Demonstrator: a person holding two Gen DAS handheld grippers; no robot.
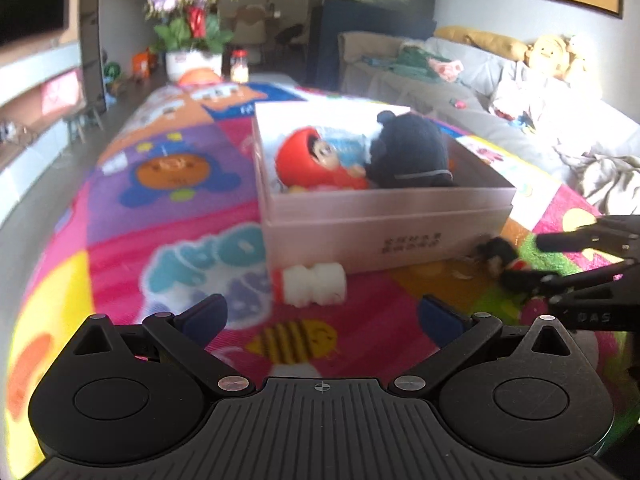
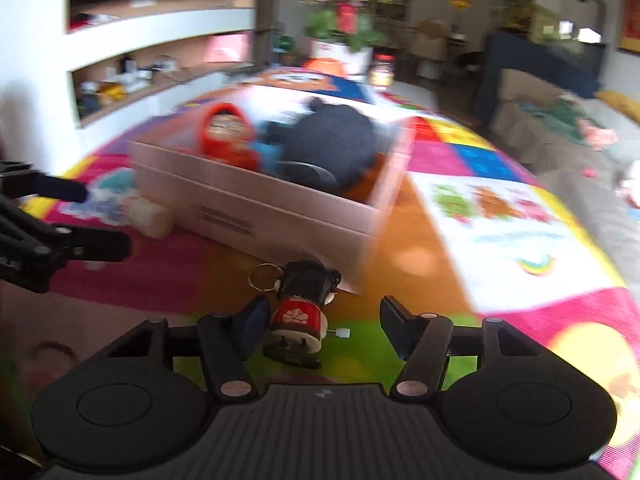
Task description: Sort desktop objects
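Note:
A pink box (image 1: 384, 236) stands on the colourful mat and holds a red doll (image 1: 316, 160) and a dark plush toy (image 1: 408, 152). A small white bottle with a red cap (image 1: 312, 284) lies on the mat at the box's front, just beyond my open left gripper (image 1: 320, 316). My right gripper (image 2: 320, 316) is open around a little doll keychain (image 2: 300, 312) with black hair and a red top; its left finger (image 2: 256, 320) is close beside the doll. The box (image 2: 280, 216), the red doll (image 2: 228, 136) and the plush toy (image 2: 332, 140) also show in the right wrist view.
The right gripper (image 1: 560, 264) shows at the right of the left wrist view, the left gripper (image 2: 72, 220) at the left of the right wrist view. A flower pot (image 1: 192, 40) stands at the mat's far end. A sofa (image 1: 500, 92) runs along the right.

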